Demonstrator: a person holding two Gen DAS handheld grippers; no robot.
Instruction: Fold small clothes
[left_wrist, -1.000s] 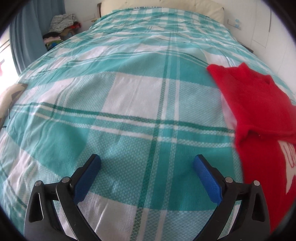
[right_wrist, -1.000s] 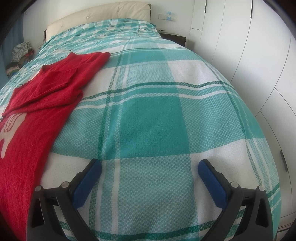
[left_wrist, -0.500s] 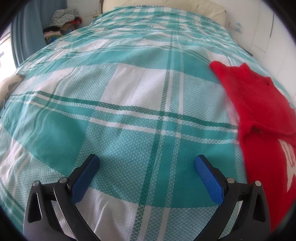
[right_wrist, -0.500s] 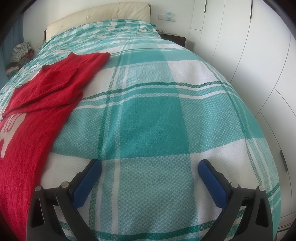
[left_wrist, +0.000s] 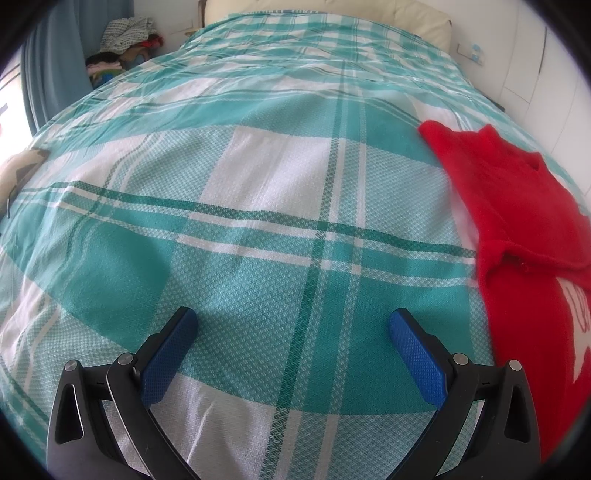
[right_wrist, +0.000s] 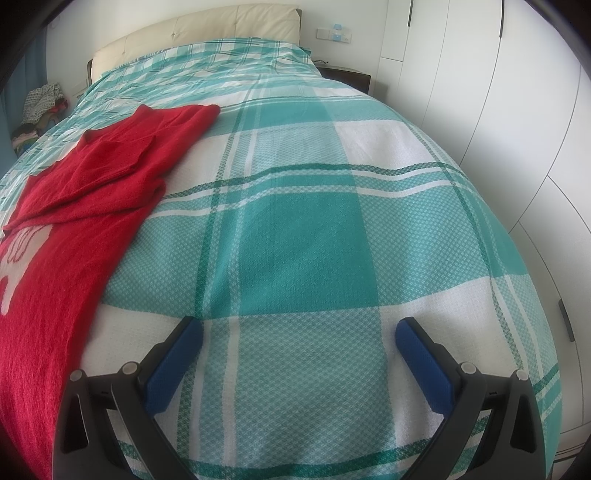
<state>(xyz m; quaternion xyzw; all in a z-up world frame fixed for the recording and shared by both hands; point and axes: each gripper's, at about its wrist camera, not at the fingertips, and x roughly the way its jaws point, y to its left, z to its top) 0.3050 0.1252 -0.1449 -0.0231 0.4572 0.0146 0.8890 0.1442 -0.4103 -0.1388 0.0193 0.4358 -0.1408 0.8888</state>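
Note:
A red knitted sweater (left_wrist: 517, 229) with a white print lies flat on the bed, at the right edge of the left wrist view and as the sweater (right_wrist: 85, 192) at the left of the right wrist view. Its sleeves are folded across the upper part. My left gripper (left_wrist: 291, 325) hovers open over bare bedspread, left of the sweater. My right gripper (right_wrist: 299, 328) is open too, over bare bedspread to the sweater's right. Neither holds anything.
The bed carries a teal and white plaid bedspread (left_wrist: 258, 177) with a cream headboard (right_wrist: 207, 33) at the far end. White wardrobe doors (right_wrist: 517, 110) run along the right side. A pile of clothes (left_wrist: 122, 48) and a blue curtain (left_wrist: 55, 66) stand at the far left.
My left gripper has shifted slightly, so the sweater sits a bit further right and the view tilts a little. The right gripper has not moved.

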